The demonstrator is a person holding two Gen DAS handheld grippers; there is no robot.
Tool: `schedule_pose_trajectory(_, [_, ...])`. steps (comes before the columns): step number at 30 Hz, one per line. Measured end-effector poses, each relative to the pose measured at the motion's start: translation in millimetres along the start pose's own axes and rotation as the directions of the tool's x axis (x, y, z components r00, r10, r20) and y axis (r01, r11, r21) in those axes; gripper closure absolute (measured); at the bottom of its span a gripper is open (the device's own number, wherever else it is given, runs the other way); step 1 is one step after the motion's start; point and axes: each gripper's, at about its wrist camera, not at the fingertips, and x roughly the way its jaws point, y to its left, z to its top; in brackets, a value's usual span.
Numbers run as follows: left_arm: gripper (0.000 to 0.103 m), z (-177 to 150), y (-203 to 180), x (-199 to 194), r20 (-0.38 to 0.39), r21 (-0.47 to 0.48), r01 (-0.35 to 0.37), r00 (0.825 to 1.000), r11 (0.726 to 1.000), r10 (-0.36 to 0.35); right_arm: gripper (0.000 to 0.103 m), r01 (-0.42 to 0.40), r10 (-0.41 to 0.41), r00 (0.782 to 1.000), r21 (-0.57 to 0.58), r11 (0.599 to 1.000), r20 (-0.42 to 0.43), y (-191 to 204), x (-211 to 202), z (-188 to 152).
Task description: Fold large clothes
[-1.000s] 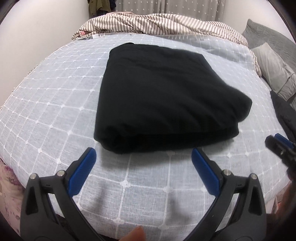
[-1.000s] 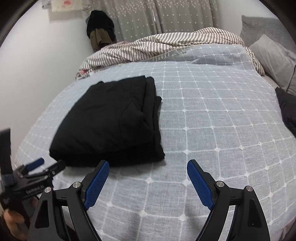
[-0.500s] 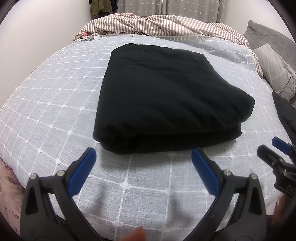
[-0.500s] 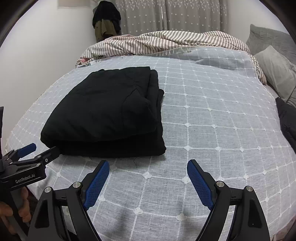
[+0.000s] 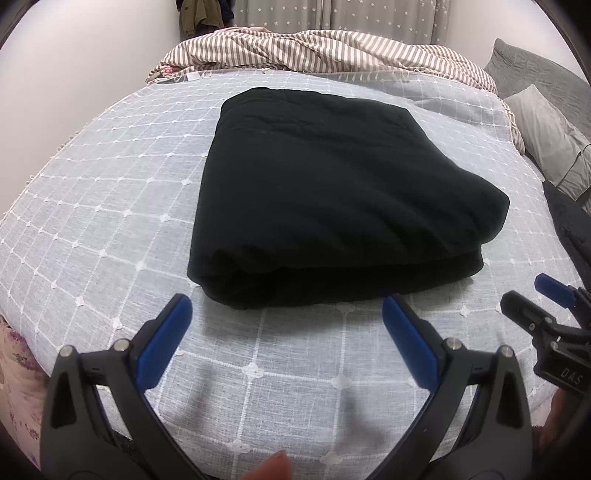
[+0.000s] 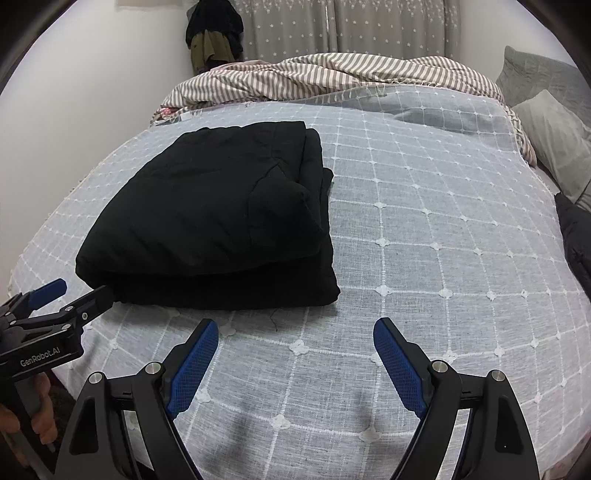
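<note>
The left tool (image 5: 284, 332) hangs over the near edge of the bed with its blue-padded jaws spread wide and nothing between them; only the bedspread shows in the gap. The right tool (image 6: 295, 350) is likewise wide open and empty, poised over bare bedspread to the right of the garment. Each tool shows at the edge of the other's view, and part of a hand (image 6: 40, 417) gripping the left tool's handle is visible in the right wrist view.

Just beyond the left tool's fingertips lies the folded black garment (image 5: 332, 206), a thick rectangular bundle resting flat on the pale blue bedspread (image 6: 443, 258) with its white grid pattern. Its rounded fold faces the tools; neither tool touches it. In the right wrist view, the layered edges of the garment run along its right side.

Farther back, a striped blanket (image 5: 332, 48) lies rumpled across the bed. Grey pillows (image 6: 554, 140) sit at the right, a dark item (image 6: 576, 236) lies at the right edge, and star-patterned curtains (image 6: 332, 26) hang behind.
</note>
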Motion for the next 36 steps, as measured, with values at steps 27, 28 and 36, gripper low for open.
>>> schedule_pose_trajectory(27, [0.001,0.7,-1.3,-1.1,-0.001,0.002,0.011,1.000,1.000,-0.011,0.016,0.000,0.001,1.000,0.015,1.000,-0.012,-0.7,3.9,0.2])
schedule_pose_trajectory(28, [0.001,0.6,-1.7,-1.1,-0.001,0.002,0.011,1.000,1.000,-0.011,0.016,0.000,0.000,1.000,0.015,1.000,-0.012,-0.7,3.8,0.3])
schedule_pose_trajectory(36, [0.001,0.3,-2.5,-1.4,-0.001,0.005,0.010,1.000,1.000,-0.010,0.016,-0.001,0.001,1.000,0.014,1.000,-0.015,-0.4,5.0,0.0])
